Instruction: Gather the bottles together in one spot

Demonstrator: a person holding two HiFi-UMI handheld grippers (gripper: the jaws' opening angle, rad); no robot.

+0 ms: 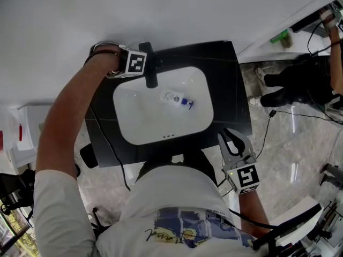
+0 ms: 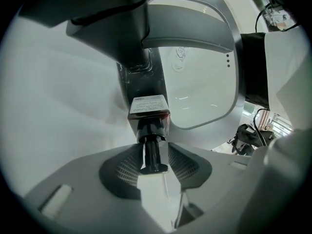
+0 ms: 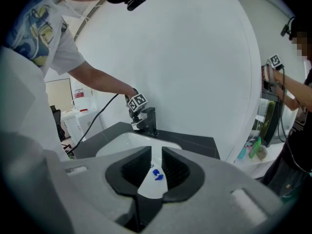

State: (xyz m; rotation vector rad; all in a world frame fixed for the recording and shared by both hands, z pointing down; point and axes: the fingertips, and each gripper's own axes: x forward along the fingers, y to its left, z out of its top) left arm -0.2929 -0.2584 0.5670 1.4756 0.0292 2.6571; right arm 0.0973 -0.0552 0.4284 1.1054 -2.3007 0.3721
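- Left gripper [image 2: 154, 155]: jaws parted around the black neck of the dark bottle [image 2: 149, 112], apparently not pressing it. The bottle stands far left, just beside the faucet [image 2: 132, 33].
- Right gripper [image 1: 231, 142]: open, empty, near right.
- Step, as judged: placing. Next move: fetch the blue-capped bottle [image 1: 180, 101] lying in the sink [image 1: 128, 130].

Left tool [image 2: 153, 151], jaws slightly apart around the black cap of a small dark white-labelled bottle [image 2: 149, 108], just beside a black faucet [image 2: 130, 30] and a white oval sink basin [image 2: 207, 94].
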